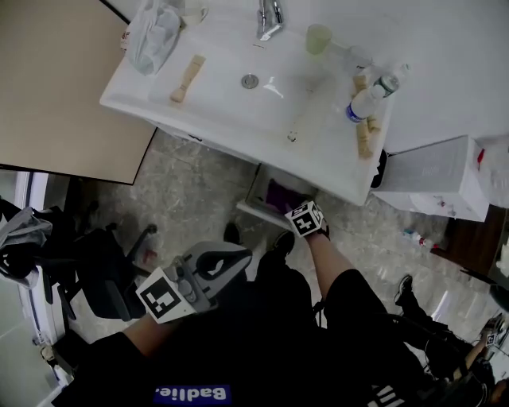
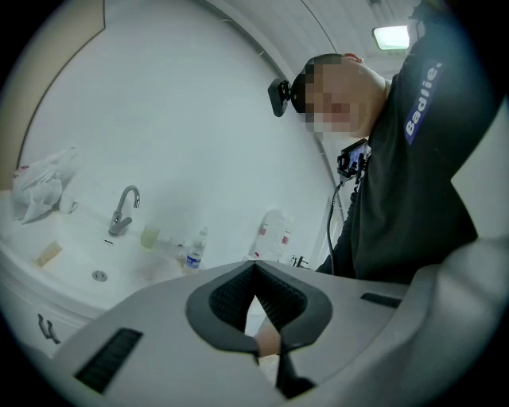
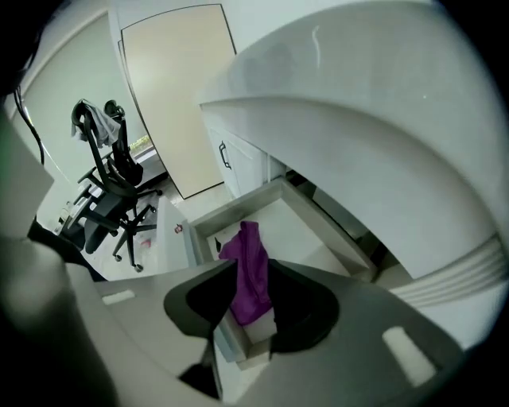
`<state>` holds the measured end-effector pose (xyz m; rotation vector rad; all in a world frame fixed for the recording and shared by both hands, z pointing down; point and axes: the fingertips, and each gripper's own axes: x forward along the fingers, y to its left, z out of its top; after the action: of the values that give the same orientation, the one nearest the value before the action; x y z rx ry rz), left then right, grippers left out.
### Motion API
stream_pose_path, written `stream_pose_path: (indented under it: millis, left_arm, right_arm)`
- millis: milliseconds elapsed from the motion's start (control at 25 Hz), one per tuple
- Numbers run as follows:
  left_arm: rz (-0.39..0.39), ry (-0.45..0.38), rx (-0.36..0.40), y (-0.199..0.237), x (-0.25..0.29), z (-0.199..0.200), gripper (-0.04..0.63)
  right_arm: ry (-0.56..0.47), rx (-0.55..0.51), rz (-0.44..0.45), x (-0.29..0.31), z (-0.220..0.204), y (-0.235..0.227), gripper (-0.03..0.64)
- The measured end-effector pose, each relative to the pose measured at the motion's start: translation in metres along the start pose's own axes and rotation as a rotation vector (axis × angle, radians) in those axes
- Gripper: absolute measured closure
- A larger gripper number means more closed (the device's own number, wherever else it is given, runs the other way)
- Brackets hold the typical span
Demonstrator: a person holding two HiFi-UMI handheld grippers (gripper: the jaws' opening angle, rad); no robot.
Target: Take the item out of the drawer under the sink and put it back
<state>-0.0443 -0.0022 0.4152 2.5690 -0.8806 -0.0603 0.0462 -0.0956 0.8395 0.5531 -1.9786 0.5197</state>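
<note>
The white drawer point(image 1: 256, 189) under the sink point(image 1: 238, 111) stands pulled out. A purple cloth point(image 1: 280, 195) lies in it. My right gripper point(image 1: 296, 211) reaches down over the drawer's front, its marker cube facing up. In the right gripper view the cloth point(image 3: 250, 266) stands bunched between the jaws of the right gripper point(image 3: 253, 278), and its lower end rests on the drawer point(image 3: 312, 232). The jaws are spread and do not pinch it. My left gripper point(image 1: 241, 259) is held by my waist, away from the drawer. The left gripper point(image 2: 254, 270) is shut and holds nothing.
On the sink top are a faucet point(image 1: 269, 19), a green cup point(image 1: 318, 38), a water bottle point(image 1: 367, 98), a wooden brush point(image 1: 187, 78) and a crumpled bag point(image 1: 155, 32). A black office chair point(image 1: 111, 266) stands to the left and a white box point(image 1: 433, 187) to the right.
</note>
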Motion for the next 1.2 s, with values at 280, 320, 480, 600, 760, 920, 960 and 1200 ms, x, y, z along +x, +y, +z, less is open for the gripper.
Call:
stream_pose_path:
  millis: [280,320,480,600,760,920,960,1200]
  left_arm:
    - [-0.072,-0.015,0.044,-0.021,0.007,0.024,0.606]
    - [-0.076,-0.009,0.05,-0.023,0.008,0.026,0.606]
    - [-0.099,0.012,0.063,-0.031,0.012,0.028,0.606]
    - [-0.12,0.016,0.065,-0.037,0.014,0.032,0.607]
    - [-0.147,0.027,0.086,-0.045,0.016,0.037,0.606]
    - [-0.16,0.012,0.122,-0.048,0.02,0.046,0.606]
    - [-0.162,0.009,0.128,-0.049,0.021,0.048,0.607]
    - [-0.209,0.016,0.13,-0.058,0.024,0.052,0.607]
  right_arm:
    - [-0.11,0.082,-0.057,-0.08,0.004,0.01,0.525]
    - [-0.123,0.08,-0.061,-0.09,0.005,0.014,0.525]
    - [-0.207,0.071,-0.058,-0.131,0.02,0.033,0.526]
    - [-0.311,0.094,-0.059,-0.17,0.04,0.045,0.526]
    - [-0.444,0.109,-0.05,-0.221,0.064,0.065,0.532]
    - [-0.554,0.117,-0.037,-0.27,0.083,0.08,0.546]
    - [-0.58,0.121,-0.033,-0.281,0.087,0.084,0.546]
    - [-0.728,0.143,-0.013,-0.346,0.112,0.099,0.557]
